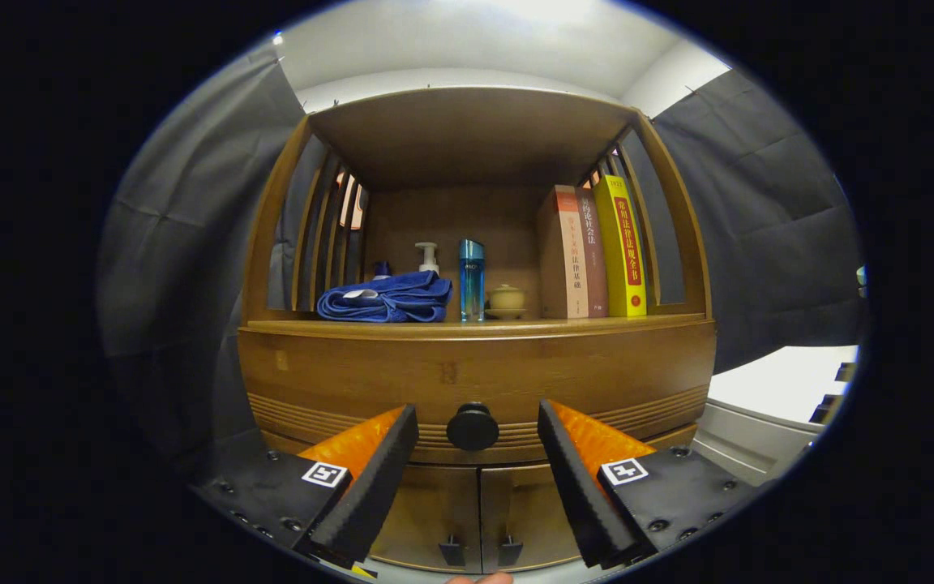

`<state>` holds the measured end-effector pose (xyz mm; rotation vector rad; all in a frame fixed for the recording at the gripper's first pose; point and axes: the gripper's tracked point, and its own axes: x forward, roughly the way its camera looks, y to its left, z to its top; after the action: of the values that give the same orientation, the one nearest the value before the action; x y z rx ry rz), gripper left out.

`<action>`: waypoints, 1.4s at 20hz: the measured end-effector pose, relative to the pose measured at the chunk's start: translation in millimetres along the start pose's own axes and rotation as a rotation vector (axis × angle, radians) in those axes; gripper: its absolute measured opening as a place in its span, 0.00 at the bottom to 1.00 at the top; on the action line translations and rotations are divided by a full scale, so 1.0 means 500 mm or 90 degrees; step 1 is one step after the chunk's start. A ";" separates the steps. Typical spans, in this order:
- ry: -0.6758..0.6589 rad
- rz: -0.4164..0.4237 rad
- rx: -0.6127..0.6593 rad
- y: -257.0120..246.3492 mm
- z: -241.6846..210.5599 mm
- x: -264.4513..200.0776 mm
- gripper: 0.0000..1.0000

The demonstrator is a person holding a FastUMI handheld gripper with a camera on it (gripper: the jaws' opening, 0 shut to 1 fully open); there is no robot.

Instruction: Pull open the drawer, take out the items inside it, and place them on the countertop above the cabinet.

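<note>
The drawer (475, 381) sits closed at the centre of the frame, under the countertop (475, 327). Its round black knob (473, 427) lies between my gripper (477, 434) fingers, which stand wide apart and touch nothing. I judge the opening step is not yet begun: next I must advance and close on the knob, then pull straight. Three books (593, 251) at upper right carry Chinese titles, too small to read surely.

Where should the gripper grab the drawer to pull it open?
On the round black knob, coming straight from the front. It sticks out from the closed drawer front, centred between the open gripper's fingers, so they can likely close on its two sides and pull back.
</note>
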<state>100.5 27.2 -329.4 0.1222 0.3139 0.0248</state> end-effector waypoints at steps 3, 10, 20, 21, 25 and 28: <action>0.012 0.009 0.020 0.003 -0.014 0.054 0.98; 0.013 0.011 0.002 -0.003 -0.030 0.117 0.75; 0.015 -0.004 0.006 -0.011 -0.032 0.131 0.43; 0.013 -0.006 -0.003 -0.012 -0.029 0.136 0.40; 0.005 -0.006 -0.003 -0.011 -0.017 0.140 0.37; -0.001 -0.014 0.001 -0.014 -0.013 0.111 0.37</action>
<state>151.2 23.3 -353.2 0.1197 0.3136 0.0021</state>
